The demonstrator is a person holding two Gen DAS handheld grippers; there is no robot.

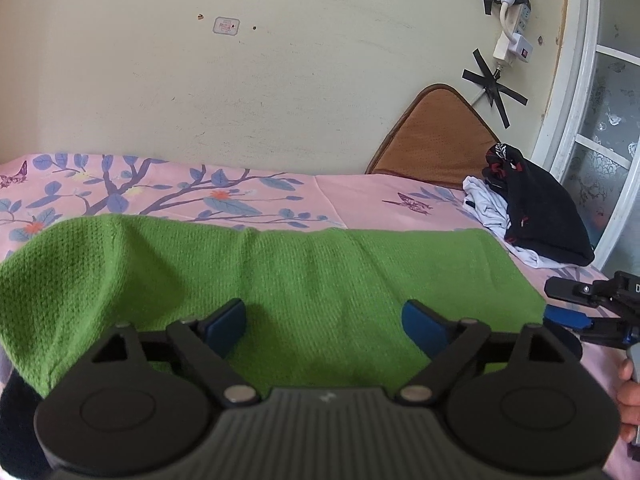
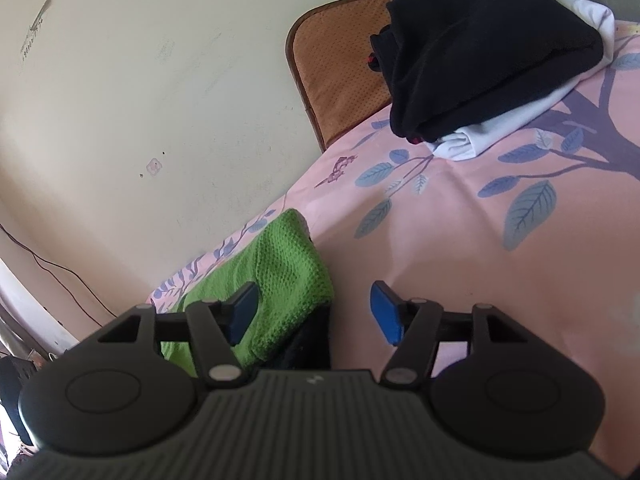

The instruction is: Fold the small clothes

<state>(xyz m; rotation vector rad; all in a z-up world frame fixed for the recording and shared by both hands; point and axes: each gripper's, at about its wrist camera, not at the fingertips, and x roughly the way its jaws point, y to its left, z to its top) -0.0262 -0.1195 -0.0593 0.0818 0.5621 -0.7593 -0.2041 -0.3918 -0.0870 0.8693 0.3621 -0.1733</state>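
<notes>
The green knitted garment (image 1: 280,272) lies folded across the pink floral bedsheet (image 1: 352,196), with the left gripper (image 1: 324,324) above it, jaws wide and empty, and the right gripper (image 2: 314,314) at its end, jaws parted, gripping nothing.

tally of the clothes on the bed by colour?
Green: 1, the green knit garment spread under the open left gripper
Black: 1, the black garment on the pile
White: 1, the white garment beneath it
Total: 3 visible; more may be hidden in the pile.
</notes>
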